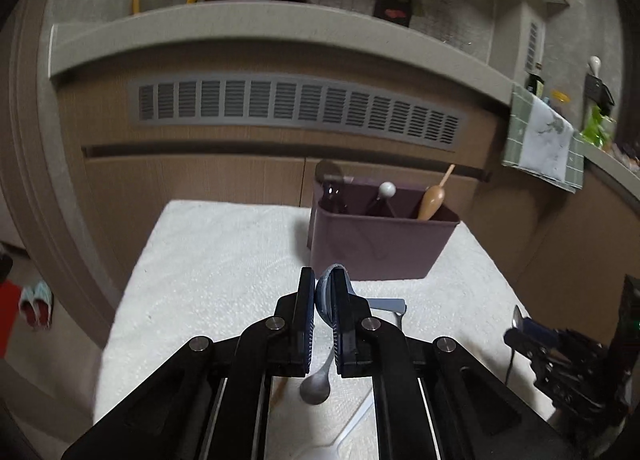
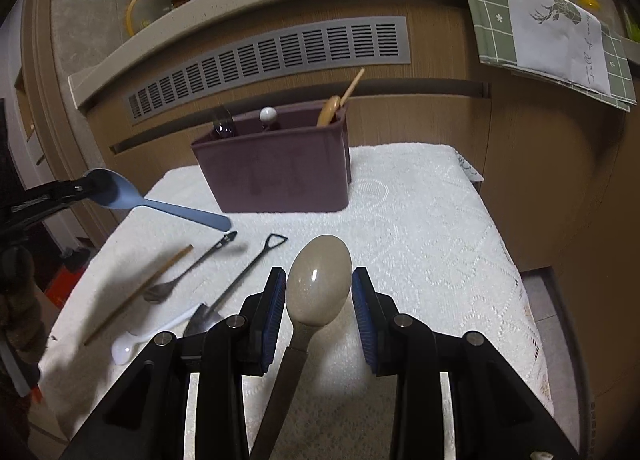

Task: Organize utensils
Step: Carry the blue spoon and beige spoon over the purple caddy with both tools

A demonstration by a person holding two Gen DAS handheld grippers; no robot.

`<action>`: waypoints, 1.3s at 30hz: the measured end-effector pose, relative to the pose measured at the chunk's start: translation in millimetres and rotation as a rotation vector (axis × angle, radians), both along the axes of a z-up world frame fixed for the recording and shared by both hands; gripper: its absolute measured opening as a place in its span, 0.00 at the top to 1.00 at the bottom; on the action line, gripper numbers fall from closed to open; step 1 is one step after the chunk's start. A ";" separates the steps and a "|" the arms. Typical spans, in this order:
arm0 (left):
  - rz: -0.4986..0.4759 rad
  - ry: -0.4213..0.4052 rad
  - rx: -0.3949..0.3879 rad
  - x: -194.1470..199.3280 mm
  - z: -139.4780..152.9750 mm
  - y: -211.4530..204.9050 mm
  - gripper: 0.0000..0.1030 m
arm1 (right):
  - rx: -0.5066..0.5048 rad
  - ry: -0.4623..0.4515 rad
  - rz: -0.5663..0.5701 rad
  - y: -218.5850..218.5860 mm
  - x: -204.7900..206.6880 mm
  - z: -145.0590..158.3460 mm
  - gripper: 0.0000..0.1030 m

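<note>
My left gripper [image 1: 323, 292] is shut on the bowl of a blue spoon [image 1: 325, 294] and holds it above the white cloth; the right wrist view shows that spoon [image 2: 160, 203] held in the air at the left. My right gripper [image 2: 320, 292] is open, its fingers on either side of a beige spoon [image 2: 318, 288] that lies on the cloth. A purple utensil holder [image 2: 280, 163] stands at the back of the cloth, also in the left wrist view [image 1: 376, 244], with a wooden spoon [image 2: 330, 109] and other utensils in it.
On the white cloth [image 2: 420, 227] lie a wooden chopstick [image 2: 138, 294], a small metal spoon [image 2: 184, 276], a shovel-shaped spoon [image 2: 236, 284] and a white spoon [image 2: 152, 334]. Cabinet fronts with a grey vent [image 2: 272, 55] stand behind. A green towel [image 2: 548, 27] hangs at right.
</note>
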State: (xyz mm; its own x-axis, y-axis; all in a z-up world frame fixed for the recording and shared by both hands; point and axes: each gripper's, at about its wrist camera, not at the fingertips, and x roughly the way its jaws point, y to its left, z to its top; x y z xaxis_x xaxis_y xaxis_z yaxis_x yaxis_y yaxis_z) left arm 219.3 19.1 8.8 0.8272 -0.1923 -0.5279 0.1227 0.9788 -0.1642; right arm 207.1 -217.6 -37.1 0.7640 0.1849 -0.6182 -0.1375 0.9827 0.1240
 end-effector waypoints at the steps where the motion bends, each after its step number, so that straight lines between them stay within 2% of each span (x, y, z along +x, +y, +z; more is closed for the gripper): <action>1: -0.010 -0.001 0.006 -4.4 3.4 1.1 0.92 | -0.005 -0.005 -0.003 1.7 -0.6 1.9 0.70; 6: -0.047 -0.017 0.073 -20.5 13.7 -3.1 0.92 | -0.016 -0.029 -0.003 7.9 -5.0 10.2 0.70; 9: -0.067 -0.060 0.129 -20.7 37.0 -3.5 0.92 | -0.035 -0.102 -0.017 9.5 -5.3 29.6 0.70; 12: -0.084 -0.132 0.180 -10.0 83.3 -2.0 0.92 | -0.066 -0.236 -0.020 12.3 0.7 75.9 0.70; 15: -0.121 -0.136 0.232 13.8 123.5 -5.0 0.92 | -0.114 -0.416 -0.019 18.7 13.4 145.6 0.70; 17: -0.142 -0.128 0.259 33.2 140.2 -7.3 0.92 | -0.139 -0.500 -0.022 24.1 26.6 179.9 0.70; 20: -0.170 -0.097 0.323 64.4 145.8 -14.7 0.92 | -0.173 -0.570 -0.025 33.1 54.1 203.9 0.70; 23: -0.164 -0.068 0.372 95.8 134.6 -19.6 0.92 | -0.186 -0.574 -0.011 38.4 86.6 194.9 0.70; 26: -0.184 -0.020 0.365 119.3 117.7 -20.3 0.92 | -0.202 -0.531 -0.030 42.1 118.9 166.8 0.70; 30: -0.207 0.041 0.370 144.3 96.7 -23.7 0.92 | -0.166 -0.465 -0.064 37.9 155.9 132.2 0.70; 36: -0.238 0.075 0.376 170.4 76.7 -35.2 0.92 | -0.209 -0.449 -0.074 45.9 187.3 96.5 0.70; 39: -0.251 0.096 0.351 178.8 66.8 -39.1 0.92 | -0.191 -0.390 -0.043 46.7 194.5 78.8 0.70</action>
State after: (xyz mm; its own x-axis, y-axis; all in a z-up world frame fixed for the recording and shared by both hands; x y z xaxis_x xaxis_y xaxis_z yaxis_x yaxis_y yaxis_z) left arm 398.1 -20.0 75.6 0.7219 -0.1767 -0.6690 0.3646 0.9189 0.1507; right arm 401.6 -170.9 41.7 0.9515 0.0576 -0.3022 -0.0960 0.9889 -0.1137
